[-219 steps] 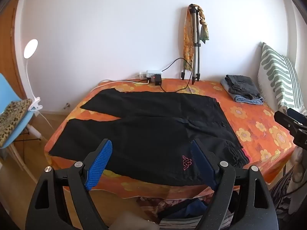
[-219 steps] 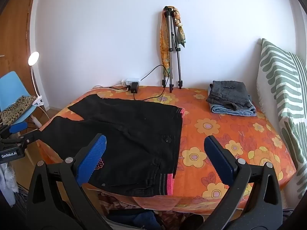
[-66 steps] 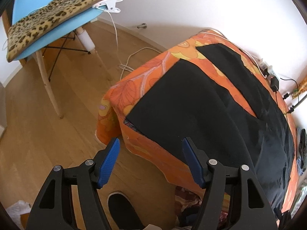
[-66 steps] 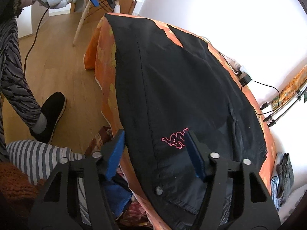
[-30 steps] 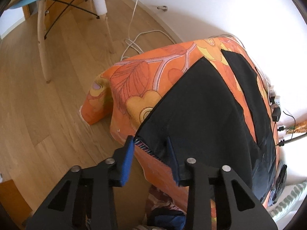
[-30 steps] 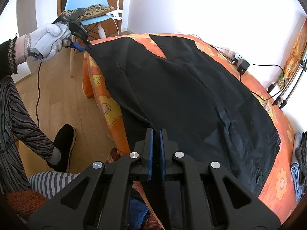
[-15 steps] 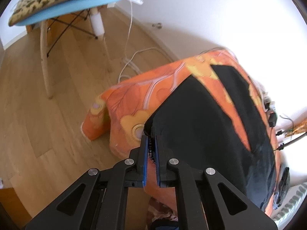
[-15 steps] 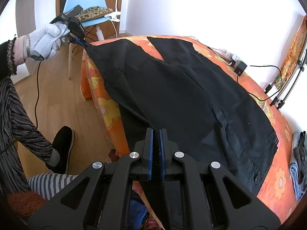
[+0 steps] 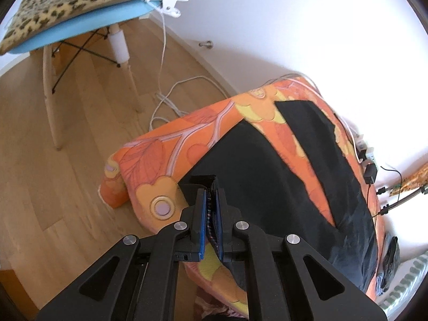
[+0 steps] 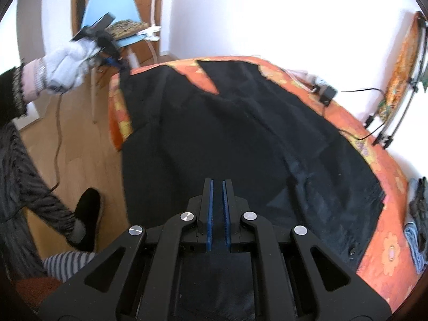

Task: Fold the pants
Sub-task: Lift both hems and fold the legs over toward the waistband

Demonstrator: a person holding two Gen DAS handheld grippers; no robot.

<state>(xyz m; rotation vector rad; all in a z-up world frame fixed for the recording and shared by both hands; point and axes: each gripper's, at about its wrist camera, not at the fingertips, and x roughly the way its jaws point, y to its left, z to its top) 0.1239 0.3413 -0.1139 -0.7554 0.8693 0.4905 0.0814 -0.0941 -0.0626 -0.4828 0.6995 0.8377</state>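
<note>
Pants (image 10: 214, 133) waistband: passes under right gripper (image 10: 217, 208), grip point hidden by its body.
Pants hem: folded cloth between left gripper (image 9: 210, 214) pads, layers indistinct.
Left gripper, far view: motion-blurred, jaws unreadable.
Folded clothes (image 10: 417, 219): cut by frame edge.
Chair (image 9: 80, 26): backrest cropped.

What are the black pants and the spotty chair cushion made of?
The black pants look like thin, matte woven cloth, maybe synthetic: they drape limply over the bed's edge. The leopard-print cushion looks like short fuzzy plush, with a soft nap at its edges.
</note>
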